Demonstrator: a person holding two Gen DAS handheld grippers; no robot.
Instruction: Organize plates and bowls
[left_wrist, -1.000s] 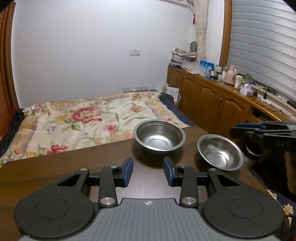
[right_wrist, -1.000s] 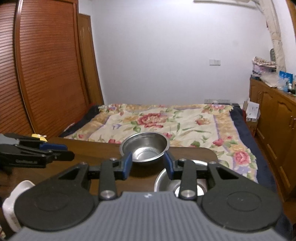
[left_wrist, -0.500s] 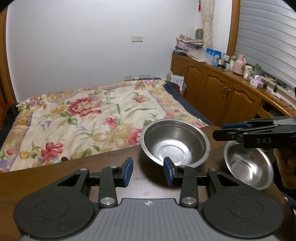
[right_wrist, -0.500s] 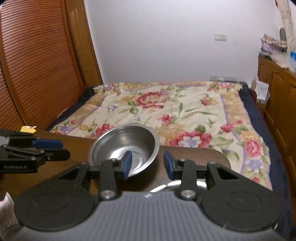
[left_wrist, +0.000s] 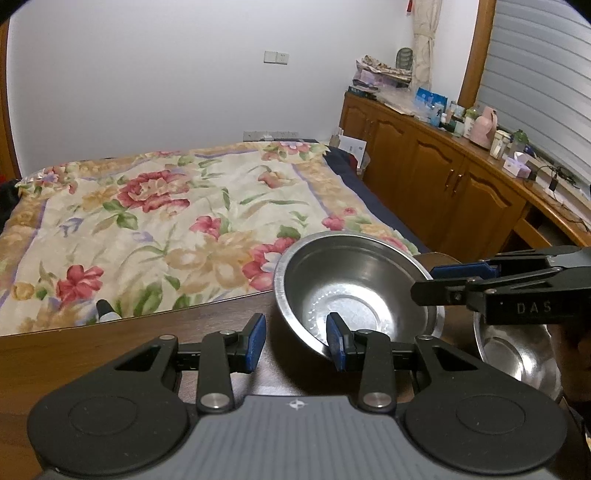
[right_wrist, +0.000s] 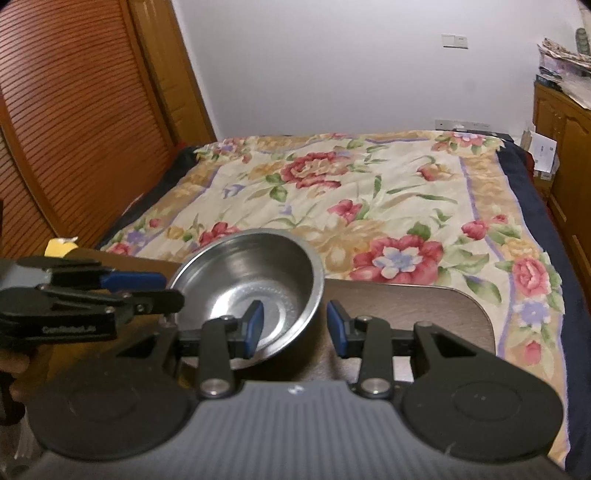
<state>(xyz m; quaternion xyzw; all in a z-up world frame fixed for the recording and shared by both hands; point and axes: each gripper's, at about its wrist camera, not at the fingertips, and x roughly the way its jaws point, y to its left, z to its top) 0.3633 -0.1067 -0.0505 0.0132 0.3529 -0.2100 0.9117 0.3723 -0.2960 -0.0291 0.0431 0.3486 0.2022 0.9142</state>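
Nothing stacked yet, by the look of it: larger steel bowl (left_wrist: 354, 291) at the table's (left_wrist: 110, 354) far edge, smaller steel bowl (left_wrist: 517, 350) separate just beside it toward the right edge, nesting left to do. Left gripper (left_wrist: 295, 338) low and level at the big bowl's near-left rim, jaws spread, gripping nothing. Right gripper (right_wrist: 295, 326) likewise parted and empty, straddling the near-right rim.

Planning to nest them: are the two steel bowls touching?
Apart. The left wrist view shows a strip of bare table between the larger bowl and the smaller bowl.
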